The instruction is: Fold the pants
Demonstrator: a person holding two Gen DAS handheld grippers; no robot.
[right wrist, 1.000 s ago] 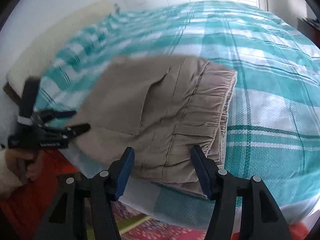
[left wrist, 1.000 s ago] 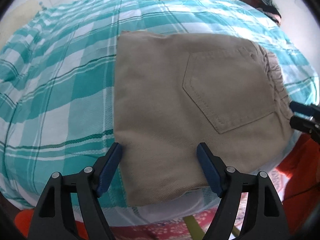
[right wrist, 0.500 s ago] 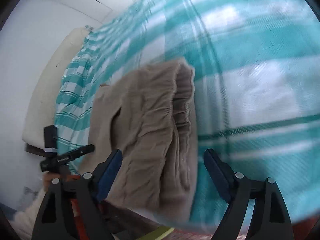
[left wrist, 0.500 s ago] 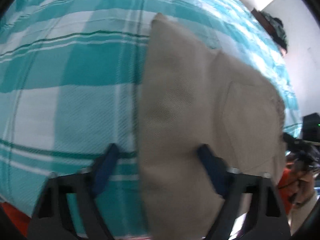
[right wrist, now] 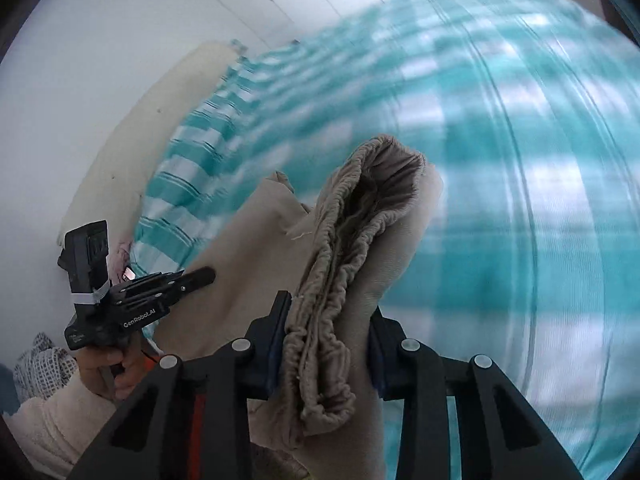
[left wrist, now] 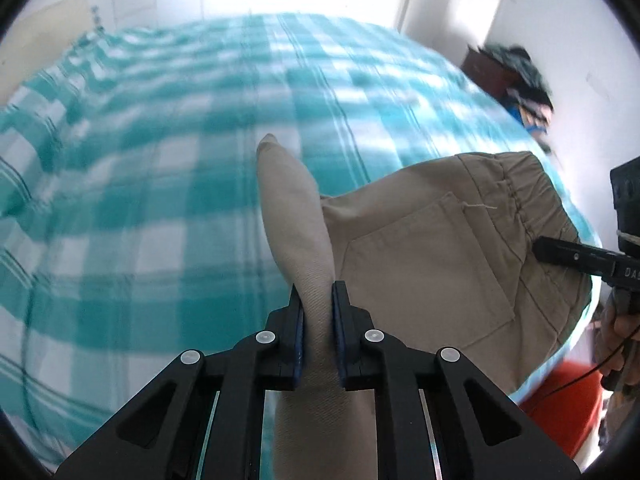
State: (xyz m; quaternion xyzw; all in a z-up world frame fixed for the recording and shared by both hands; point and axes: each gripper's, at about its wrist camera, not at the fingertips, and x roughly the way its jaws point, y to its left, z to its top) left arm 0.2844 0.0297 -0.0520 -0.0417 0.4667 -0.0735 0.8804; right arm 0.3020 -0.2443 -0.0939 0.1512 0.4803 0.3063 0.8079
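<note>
The folded beige pants [left wrist: 432, 256] lie at the near edge of the bed, back pocket up. My left gripper [left wrist: 318, 304] is shut on the folded edge at their left side, which stands up between the fingers. My right gripper [right wrist: 326, 316] is shut on the bunched elastic waistband [right wrist: 360, 216] at the pants' other side and holds it raised off the bed. Each gripper shows in the other view, the right one [left wrist: 576, 256] at the waistband, the left one [right wrist: 160, 292] at the far side of the pants [right wrist: 248, 264].
The bed has a teal and white checked cover [left wrist: 160, 160]. A cream headboard [right wrist: 132, 140] stands against the white wall. A dark dresser with clothes [left wrist: 508, 68] is at the far right. Something red [left wrist: 560, 392] is below the bed's near edge.
Both grippers were open around the pants' edges; now each has shut on its edge and lifted it. Both views have swung upward over the bed.
</note>
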